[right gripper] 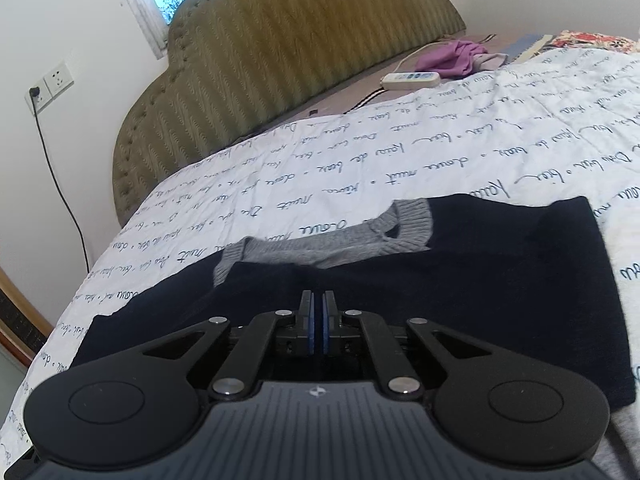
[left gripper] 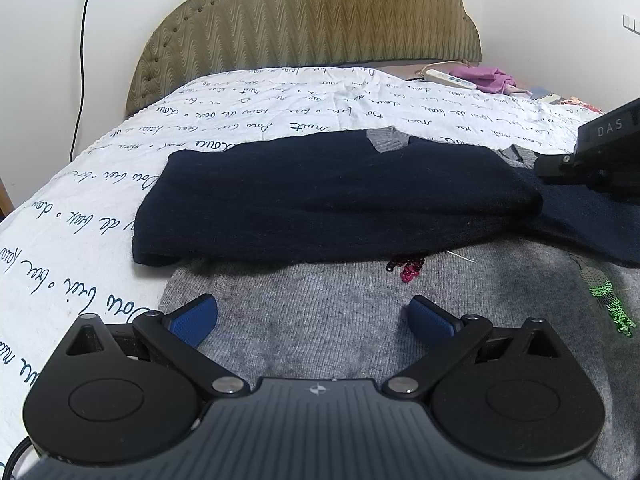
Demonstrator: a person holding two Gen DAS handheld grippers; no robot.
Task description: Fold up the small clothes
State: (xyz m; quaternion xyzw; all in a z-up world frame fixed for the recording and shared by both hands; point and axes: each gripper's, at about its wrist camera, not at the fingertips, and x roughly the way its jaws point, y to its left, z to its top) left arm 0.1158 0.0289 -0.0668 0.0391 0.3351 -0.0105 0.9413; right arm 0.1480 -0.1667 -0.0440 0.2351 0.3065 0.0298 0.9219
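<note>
A small grey knit sweater (left gripper: 320,320) with navy sleeves and sequin patches lies on the bed. Its left navy sleeve (left gripper: 328,196) is folded across the chest. My left gripper (left gripper: 313,312) is open and empty, low over the grey body. My right gripper (right gripper: 317,300) has its jaws together over the navy sleeve (right gripper: 460,280), just below the grey collar (right gripper: 332,240); whether cloth is pinched between the pads is hidden. Its body shows at the right edge of the left wrist view (left gripper: 600,152).
The white bedspread (left gripper: 100,200) with dark script covers the bed. An olive headboard (left gripper: 312,20) stands behind. A white remote (right gripper: 410,79) and purple cloth (right gripper: 456,58) lie near the headboard. A wall socket with cable (right gripper: 48,88) is at left.
</note>
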